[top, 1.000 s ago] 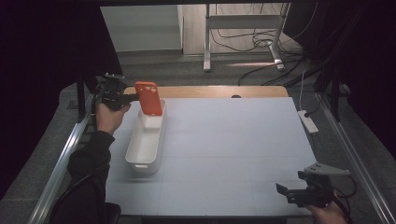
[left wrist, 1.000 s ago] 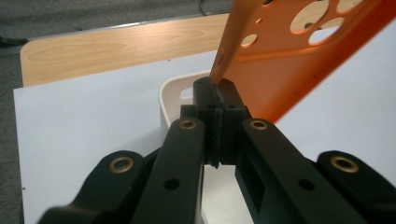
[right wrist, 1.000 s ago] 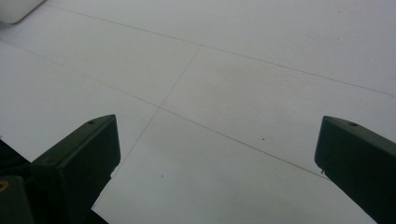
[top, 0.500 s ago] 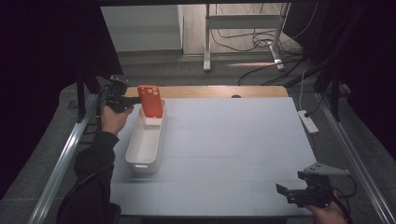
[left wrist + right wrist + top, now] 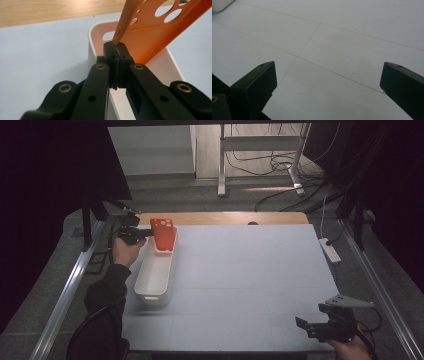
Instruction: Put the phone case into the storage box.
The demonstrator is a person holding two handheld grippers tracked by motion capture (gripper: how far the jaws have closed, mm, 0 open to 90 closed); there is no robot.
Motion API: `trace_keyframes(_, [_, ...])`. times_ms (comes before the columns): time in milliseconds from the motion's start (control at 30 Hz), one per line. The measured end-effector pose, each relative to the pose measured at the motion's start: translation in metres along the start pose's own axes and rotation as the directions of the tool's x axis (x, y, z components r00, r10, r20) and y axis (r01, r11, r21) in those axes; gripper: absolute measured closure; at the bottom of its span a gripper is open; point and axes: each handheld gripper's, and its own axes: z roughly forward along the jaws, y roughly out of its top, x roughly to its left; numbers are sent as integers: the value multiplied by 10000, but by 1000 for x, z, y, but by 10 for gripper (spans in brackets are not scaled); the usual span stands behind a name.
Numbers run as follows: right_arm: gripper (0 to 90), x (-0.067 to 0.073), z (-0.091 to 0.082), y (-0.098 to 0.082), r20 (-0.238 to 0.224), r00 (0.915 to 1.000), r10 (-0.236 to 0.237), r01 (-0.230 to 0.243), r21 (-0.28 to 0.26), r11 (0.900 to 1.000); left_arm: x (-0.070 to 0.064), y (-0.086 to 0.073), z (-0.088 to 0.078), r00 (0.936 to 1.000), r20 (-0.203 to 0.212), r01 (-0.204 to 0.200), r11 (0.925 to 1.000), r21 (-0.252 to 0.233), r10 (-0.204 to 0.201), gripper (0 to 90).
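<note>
One orange phone case [image 5: 163,234], one white bin [image 5: 155,272]

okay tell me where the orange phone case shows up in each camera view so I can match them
High view: the orange phone case is upper left, over the far end of the white bin, pinched by the left gripper.
Left gripper view: its edge is clamped between the shut jaws, the case slanting to the upper right.
Right gripper view: nothing orange here.
Shared landmark: the white bin, under the case in both.
</note>
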Motion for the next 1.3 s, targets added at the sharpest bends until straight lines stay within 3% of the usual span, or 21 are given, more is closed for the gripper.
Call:
trace_keyframes(467, [15, 0, 0, 0, 1, 10000, 17, -17, 11, 10000, -2, -1, 12, 9997, -212, -145, 9998, 103, 148, 891])
trace_keyframes(633, [16, -1, 0, 0, -4, 10000, 25, -25, 15, 10000, -3, -1, 13, 9993, -172, -338, 9992, -193, 334, 810])
trace_keyframes(867, [16, -1, 0, 0, 4, 10000, 50, -50, 54, 10000, -5, 2, 9, 9979, -417, -514, 9980, -359, 499, 729])
trace_keyframes(1300, [17, -1, 1, 0, -15, 10000, 56, -56, 53, 10000, -6, 0, 6, 9974, -154, -705, 9963, -501, 698, 553])
